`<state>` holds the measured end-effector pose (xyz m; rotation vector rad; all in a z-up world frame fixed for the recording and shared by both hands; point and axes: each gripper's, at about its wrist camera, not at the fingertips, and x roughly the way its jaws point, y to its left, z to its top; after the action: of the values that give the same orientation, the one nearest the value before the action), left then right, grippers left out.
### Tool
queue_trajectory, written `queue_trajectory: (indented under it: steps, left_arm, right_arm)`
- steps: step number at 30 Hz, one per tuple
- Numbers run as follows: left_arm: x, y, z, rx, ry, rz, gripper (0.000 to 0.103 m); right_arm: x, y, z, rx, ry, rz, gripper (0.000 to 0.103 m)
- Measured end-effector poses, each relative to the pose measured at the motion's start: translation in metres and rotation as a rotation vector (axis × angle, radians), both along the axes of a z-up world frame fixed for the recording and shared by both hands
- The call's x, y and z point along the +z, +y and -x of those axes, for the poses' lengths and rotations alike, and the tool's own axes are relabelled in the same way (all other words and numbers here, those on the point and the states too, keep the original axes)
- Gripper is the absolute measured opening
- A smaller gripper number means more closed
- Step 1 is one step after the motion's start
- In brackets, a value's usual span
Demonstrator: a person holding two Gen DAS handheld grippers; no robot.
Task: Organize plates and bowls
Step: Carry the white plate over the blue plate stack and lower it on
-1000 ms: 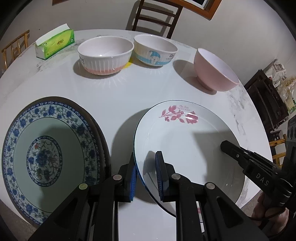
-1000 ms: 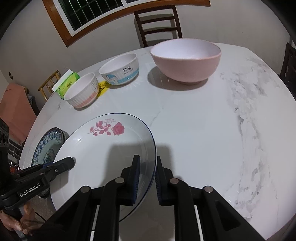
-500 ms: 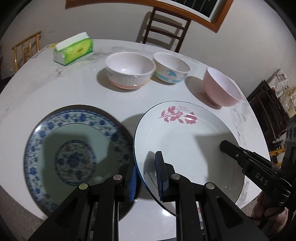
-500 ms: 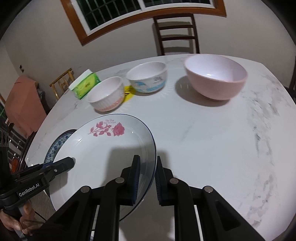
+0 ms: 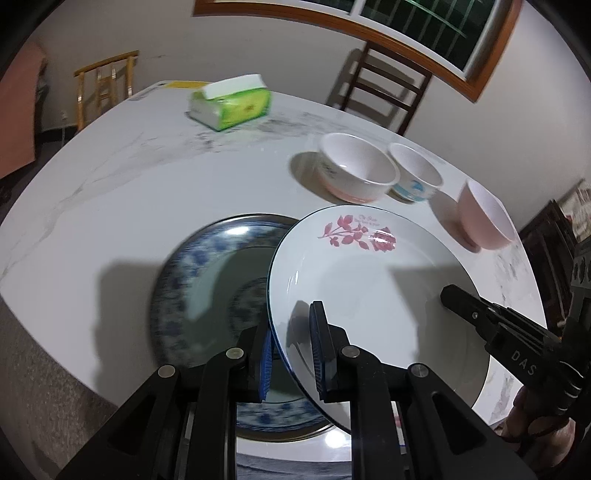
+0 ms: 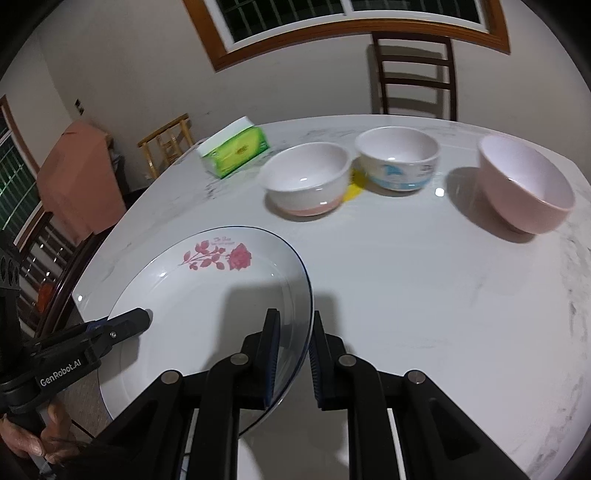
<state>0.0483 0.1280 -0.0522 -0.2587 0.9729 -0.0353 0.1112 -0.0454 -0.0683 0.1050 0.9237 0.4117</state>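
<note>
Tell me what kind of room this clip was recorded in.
Most likely a home dining room: a round marble-look table with wooden dining chairs around it, bowls and a rose plate laid out, a tissue pack, and a wood-framed barred window.

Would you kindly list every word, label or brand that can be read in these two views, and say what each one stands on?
"DAS": on the arm of the right tongs, seen from the left wrist view.
"GenRobot.AI": on the arm of the left tongs, seen from the right wrist view.
Small pink script above the rose on the white plate: too small to read.
Print on the blue-patterned bowl and the tissue pack: blurred, unreadable.
</note>
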Motion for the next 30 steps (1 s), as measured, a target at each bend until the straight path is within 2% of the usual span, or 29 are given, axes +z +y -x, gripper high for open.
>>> queue_trajectory:
  steps: [13,30]
  left_arm:
    - [-0.016,0.047,0.01,0.092,0.033,0.01,0.015]
    - [-0.031,0.069,0.001,0.116,0.068,0.022,0.015]
  right_arm:
    - [-0.013,0.046,-0.007,0.075,0.026,0.022,0.015]
    - [-0.027,0.065,-0.019,0.095,0.049,0.043,0.015]
